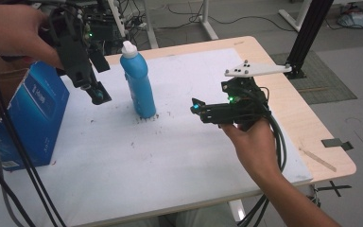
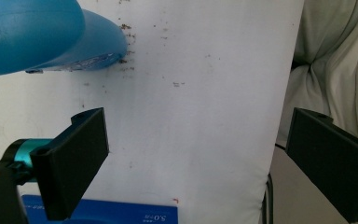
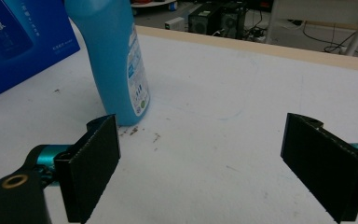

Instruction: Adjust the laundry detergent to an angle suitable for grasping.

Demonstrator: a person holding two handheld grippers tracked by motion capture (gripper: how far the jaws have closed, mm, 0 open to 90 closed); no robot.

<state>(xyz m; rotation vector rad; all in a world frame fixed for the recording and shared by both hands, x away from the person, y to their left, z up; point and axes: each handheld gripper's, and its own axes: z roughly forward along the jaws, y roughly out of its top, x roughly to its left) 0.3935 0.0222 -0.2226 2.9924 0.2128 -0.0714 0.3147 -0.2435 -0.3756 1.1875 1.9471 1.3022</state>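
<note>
Bottle [image 1: 138,82] upright on the white table cover [image 1: 170,142], both grippers apart from it with jaws spread wide and empty.

In the high view, the left gripper [image 1: 98,94] hangs just left of the blue bottle, tipped down toward the cover, while the right gripper [image 1: 196,108] lies level, well to the bottle's right, its tips aimed at the bottle's base; a blue box [image 1: 35,116] leans farther left of the bottle. In the left gripper view, the bottle [image 2: 37,37] lies up and left of the wide jaws, nothing between them but the cover [image 2: 191,116]. In the right gripper view, the bottle [image 3: 114,56] stands just behind the left jaw, dark crumbs [image 3: 144,135] scattered at its foot, the box [image 3: 18,42] to its left.
</note>
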